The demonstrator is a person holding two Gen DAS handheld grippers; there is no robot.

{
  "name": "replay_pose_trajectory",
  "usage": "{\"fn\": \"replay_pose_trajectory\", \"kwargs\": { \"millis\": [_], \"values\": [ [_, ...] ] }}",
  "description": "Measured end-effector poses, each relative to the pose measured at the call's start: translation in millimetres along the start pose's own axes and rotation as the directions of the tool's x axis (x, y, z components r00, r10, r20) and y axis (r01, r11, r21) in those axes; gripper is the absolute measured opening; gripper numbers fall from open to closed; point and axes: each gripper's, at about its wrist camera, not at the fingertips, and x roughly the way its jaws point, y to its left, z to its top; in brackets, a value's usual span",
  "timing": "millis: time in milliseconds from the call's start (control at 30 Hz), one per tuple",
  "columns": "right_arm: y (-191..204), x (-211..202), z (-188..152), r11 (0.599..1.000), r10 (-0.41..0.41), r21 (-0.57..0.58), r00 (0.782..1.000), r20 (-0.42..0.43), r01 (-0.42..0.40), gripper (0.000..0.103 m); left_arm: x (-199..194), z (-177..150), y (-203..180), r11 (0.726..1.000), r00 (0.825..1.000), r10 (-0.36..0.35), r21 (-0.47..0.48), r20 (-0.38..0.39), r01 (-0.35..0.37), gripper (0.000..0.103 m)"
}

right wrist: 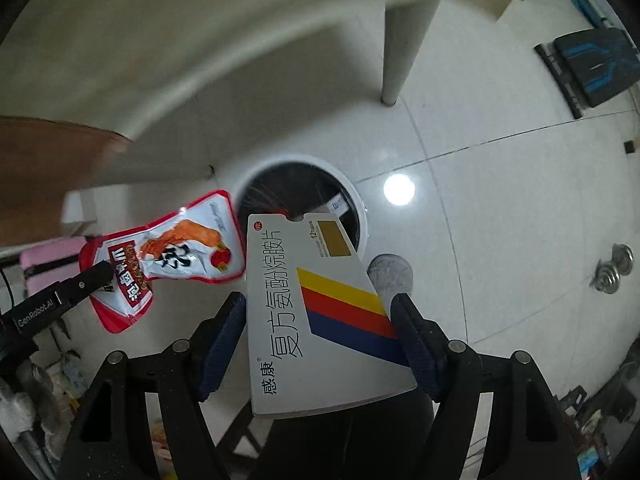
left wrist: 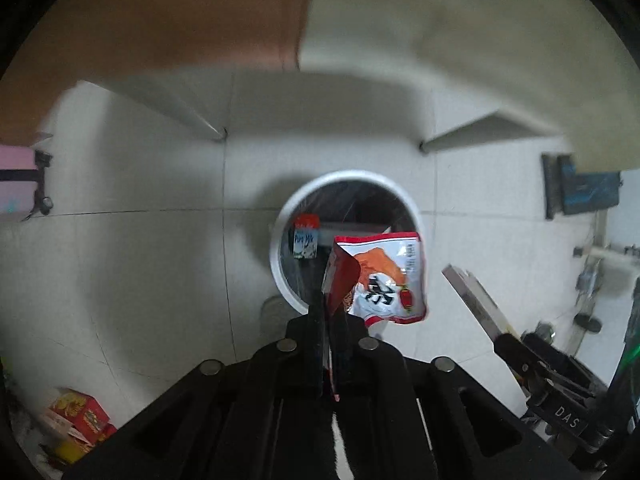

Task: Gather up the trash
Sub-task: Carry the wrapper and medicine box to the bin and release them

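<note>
My left gripper (left wrist: 329,308) is shut on the corner of a red and white snack wrapper (left wrist: 380,280), which hangs over a round white trash bin (left wrist: 276,256) with a black liner. A milk carton (left wrist: 306,242) lies inside the bin. My right gripper (right wrist: 318,302) is shut on a white medicine box (right wrist: 280,280) with yellow, red and blue stripes, its far end over the bin's rim (right wrist: 352,188). The right wrist view also shows the wrapper (right wrist: 180,248) and the left gripper (right wrist: 104,272) at the left. Both grippers point steeply down.
The bin stands on white floor tiles under a table, whose legs (left wrist: 220,132) (right wrist: 390,80) rise nearby. Red cartons (left wrist: 80,420) lie at the lower left, a pink item (left wrist: 16,176) at the left, a black and blue object (right wrist: 596,68) at the right.
</note>
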Motion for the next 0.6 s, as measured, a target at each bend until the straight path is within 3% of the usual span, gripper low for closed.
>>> {"fn": "replay_pose_trajectory", "kwargs": {
  "millis": [100, 167, 200, 233, 267, 300, 333, 367, 433, 500, 600],
  "values": [
    [-4.2, 51.0, 10.1, 1.0, 0.0, -0.02, 1.0, -0.014, 0.0, 0.076, 54.5, 4.8, -0.7, 0.998, 0.997, 0.054, 0.014, -0.06, -0.053, 0.008],
    [-8.6, 84.3, 16.6, 1.0, 0.014, -0.02, 0.999, -0.041, -0.015, 0.077, 79.0, 7.0, 3.7, 0.999, 0.996, 0.044, -0.007, -0.08, -0.045, 0.01],
    [-10.5, 94.2, 17.8, 1.0, 0.023, -0.019, 0.998, -0.05, -0.024, 0.08, 86.7, 7.2, 3.8, 0.999, 0.996, 0.047, -0.01, -0.078, -0.048, 0.01],
    [-12.0, 104.1, 19.1, 0.999, 0.027, -0.019, 0.998, -0.053, -0.029, 0.092, 95.6, 4.4, 7.9, 0.999, 0.998, 0.049, -0.014, -0.047, -0.05, 0.014],
    [-14.0, 111.8, 20.7, 0.999, 0.027, -0.026, 0.998, -0.051, -0.028, 0.1, 101.6, 2.5, 10.0, 0.999, 0.998, 0.05, -0.02, -0.042, -0.051, 0.032],
    [-14.9, 117.7, 21.9, 0.999, 0.018, -0.041, 0.999, -0.045, -0.02, 0.1, 105.7, 1.5, 11.1, 0.999, 0.999, 0.042, -0.029, -0.035, -0.043, 0.047],
    [-16.6, 122.2, 21.2, 0.999, 0.004, -0.052, 0.999, -0.042, -0.006, 0.1, 107.1, -0.2, 12.6, 0.999, 0.999, 0.036, -0.04, -0.026, -0.037, 0.074],
    [-16.4, 125.9, 21.8, 0.998, -0.009, -0.061, 0.999, -0.04, 0.007, 0.1, 106.4, 0.6, 15.8, 0.998, 0.999, 0.035, -0.044, -0.018, -0.035, 0.084],
    [-16.7, 129.7, 20.8, 0.996, -0.044, -0.078, 0.998, -0.035, 0.041, 0.101, 106.7, -3.2, 16.0, 0.998, 0.999, 0.046, -0.04, -0.013, -0.047, 0.087],
    [-18.0, 132.1, 24.0, 0.993, -0.08, -0.093, 0.997, -0.02, 0.078, 0.102, 105.2, -6.6, 17.5, 0.998, 0.999, 0.051, -0.036, -0.015, -0.052, 0.099],
    [-17.1, 131.3, 23.2, 0.985, -0.129, -0.115, 0.992, -0.001, 0.128, 0.102, 98.1, -12.6, 15.6, 0.997, 0.997, 0.072, -0.027, 0.009, -0.072, 0.1]
  ]
}}
